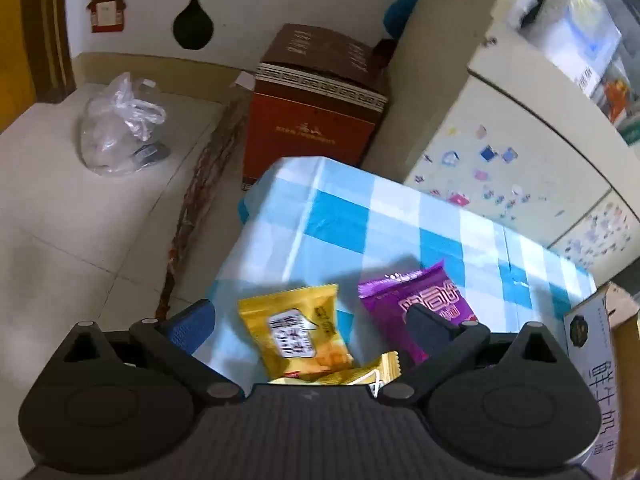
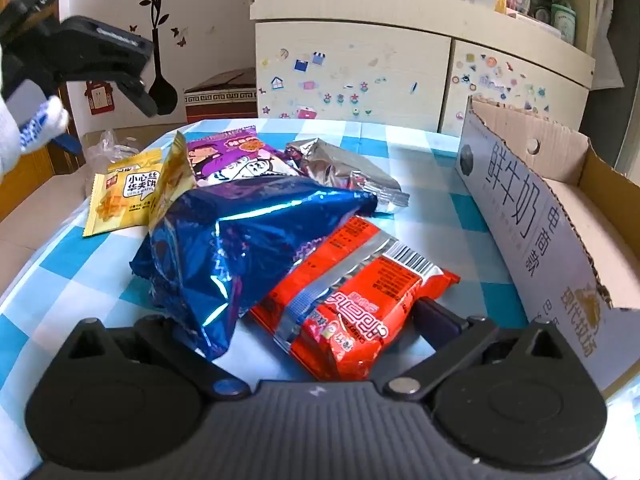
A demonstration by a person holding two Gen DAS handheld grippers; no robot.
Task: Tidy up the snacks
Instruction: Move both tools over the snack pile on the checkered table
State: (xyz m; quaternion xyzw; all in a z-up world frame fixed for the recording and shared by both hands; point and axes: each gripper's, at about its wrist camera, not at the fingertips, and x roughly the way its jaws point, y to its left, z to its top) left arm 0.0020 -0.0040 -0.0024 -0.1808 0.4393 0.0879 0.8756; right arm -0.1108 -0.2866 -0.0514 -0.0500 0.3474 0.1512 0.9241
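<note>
Your right claw (image 2: 316, 320) is spread wide and empty, with the red snack packet (image 2: 360, 300) lying on the bench (image 2: 440, 216) between its fingers, long axis slanting up-right toward the cardboard box (image 2: 532, 240). Your left claw (image 1: 312, 320), also spread, hovers over the yellow wafer packet (image 1: 296, 332).

The left gripper (image 1: 308, 320) hangs wide open over a blue-checked tablecloth (image 1: 400, 216). A yellow waffle snack packet (image 1: 296, 332) lies between its fingers, a purple snack packet (image 1: 416, 300) at two o'clock. At twelve o'clock stands a red-brown carton (image 1: 312, 120); at ten, a clear plastic bag (image 1: 120, 128) on the floor.
</note>
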